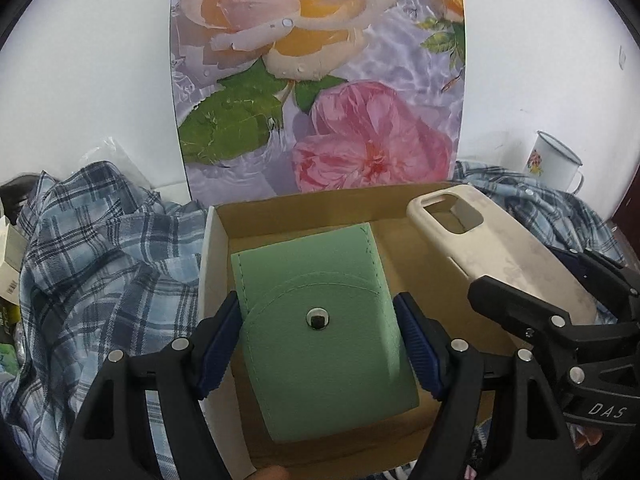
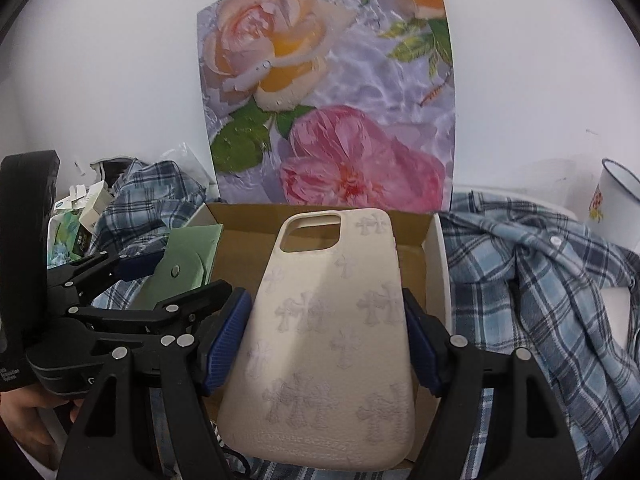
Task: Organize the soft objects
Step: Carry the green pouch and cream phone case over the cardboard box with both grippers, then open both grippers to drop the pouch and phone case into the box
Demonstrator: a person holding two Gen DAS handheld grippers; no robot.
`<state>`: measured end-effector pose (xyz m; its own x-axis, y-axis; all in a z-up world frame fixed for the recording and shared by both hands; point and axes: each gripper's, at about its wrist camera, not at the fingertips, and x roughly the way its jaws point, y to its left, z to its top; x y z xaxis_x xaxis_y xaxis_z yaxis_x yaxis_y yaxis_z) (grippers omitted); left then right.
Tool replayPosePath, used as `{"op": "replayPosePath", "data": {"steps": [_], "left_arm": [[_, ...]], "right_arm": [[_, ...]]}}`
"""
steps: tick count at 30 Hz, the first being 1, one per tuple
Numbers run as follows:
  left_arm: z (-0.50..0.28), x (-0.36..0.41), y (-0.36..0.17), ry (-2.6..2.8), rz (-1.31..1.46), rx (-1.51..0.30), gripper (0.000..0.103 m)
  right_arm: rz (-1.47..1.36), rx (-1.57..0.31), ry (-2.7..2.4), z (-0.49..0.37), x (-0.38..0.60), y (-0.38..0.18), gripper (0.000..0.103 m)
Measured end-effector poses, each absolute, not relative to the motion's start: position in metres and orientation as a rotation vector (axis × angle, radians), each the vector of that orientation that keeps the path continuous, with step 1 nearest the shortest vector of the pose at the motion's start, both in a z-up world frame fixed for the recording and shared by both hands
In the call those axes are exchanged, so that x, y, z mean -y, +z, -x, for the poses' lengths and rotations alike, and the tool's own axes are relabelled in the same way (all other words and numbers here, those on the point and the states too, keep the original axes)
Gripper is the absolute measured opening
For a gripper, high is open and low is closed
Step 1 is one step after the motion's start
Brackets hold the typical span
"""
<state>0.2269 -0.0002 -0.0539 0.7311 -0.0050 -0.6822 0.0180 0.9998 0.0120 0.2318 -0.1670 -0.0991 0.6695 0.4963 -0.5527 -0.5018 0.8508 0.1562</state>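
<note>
My left gripper [image 1: 318, 344] is shut on a green pouch [image 1: 320, 332] with a snap button and holds it over the left part of an open cardboard box [image 1: 304, 210]. My right gripper [image 2: 326, 344] is shut on a cream phone case [image 2: 328, 340] with faint cross marks and holds it over the right part of the same box [image 2: 434, 264]. The phone case [image 1: 500, 252] and right gripper also show in the left wrist view at the right. The green pouch [image 2: 180, 272] and left gripper show in the right wrist view at the left.
A blue plaid shirt [image 1: 100, 280] lies crumpled around the box on both sides [image 2: 540, 280]. A rose-print board [image 1: 320, 80] leans on the white wall behind. An enamel mug [image 1: 554, 162] stands at the far right. Small packets [image 2: 80, 216] sit far left.
</note>
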Motion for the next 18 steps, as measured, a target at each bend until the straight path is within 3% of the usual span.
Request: {"op": "replayPosePath", "data": {"steps": [12,13,15,17,18], "left_arm": [[-0.2299,-0.0008,-0.0539,0.0,-0.046,-0.763,0.078],[-0.2293,-0.0008,-0.0531,0.001,-0.048,-0.759,0.08],[-0.2291,-0.0014,-0.0515,0.014,-0.05,-0.754,0.093],[-0.2279,-0.0028,-0.0497,0.043,-0.047,-0.743,0.094],[-0.2269,-0.0037,-0.0477,0.033,-0.038,-0.737,0.1]], "right_arm": [[0.021,-0.622,0.562,-0.2333,0.1666,-0.1013,0.072],[0.019,-0.621,0.561,-0.2335,0.1672,-0.1012,0.073],[0.007,-0.619,0.561,-0.2342,0.1692,-0.1007,0.073],[-0.015,-0.623,0.573,-0.2349,0.1718,-0.0989,0.073],[-0.027,-0.622,0.583,-0.2347,0.1731,-0.0969,0.074]]}}
